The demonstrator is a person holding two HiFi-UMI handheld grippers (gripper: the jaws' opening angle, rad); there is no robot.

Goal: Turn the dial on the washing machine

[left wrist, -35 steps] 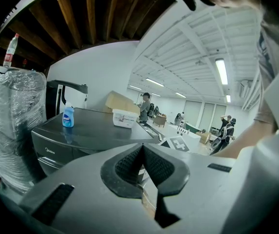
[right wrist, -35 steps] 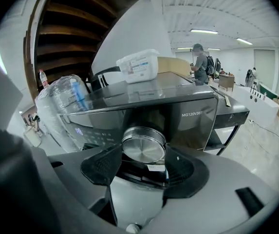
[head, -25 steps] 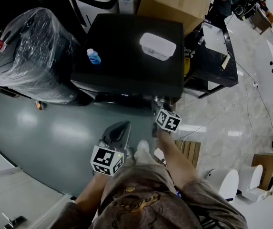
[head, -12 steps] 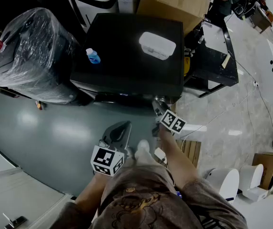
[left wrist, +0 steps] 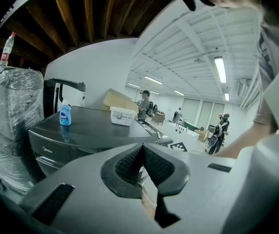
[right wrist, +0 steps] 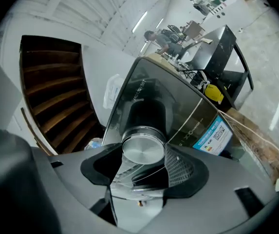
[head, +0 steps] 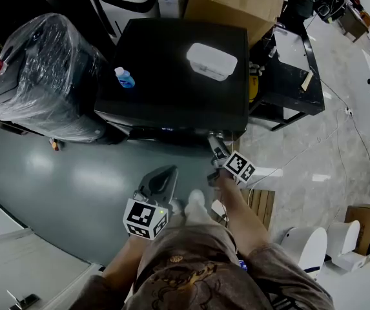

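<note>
The dark washing machine (head: 172,44) stands in front of me, its front panel (right wrist: 178,106) filling the right gripper view. My right gripper (head: 215,144) is at the panel's right end. In the right gripper view its jaws are closed on either side of the round silver dial (right wrist: 141,147), and my right gripper (right wrist: 144,152) is shut on it. Held low near my body and away from the machine, my left gripper (head: 161,181) is shut. Its ribbed pads (left wrist: 129,165) meet with nothing between them.
On the machine's top are a blue bottle (head: 124,77) and a white box (head: 211,61). A plastic-wrapped appliance (head: 39,76) stands to its left, cardboard boxes (head: 236,2) behind, a black table (head: 294,76) to the right. A wooden pallet (head: 259,202) lies by my right foot.
My right gripper has rolled at the dial: its marker cube has swung to the right and slightly down. The left gripper has stayed still.
</note>
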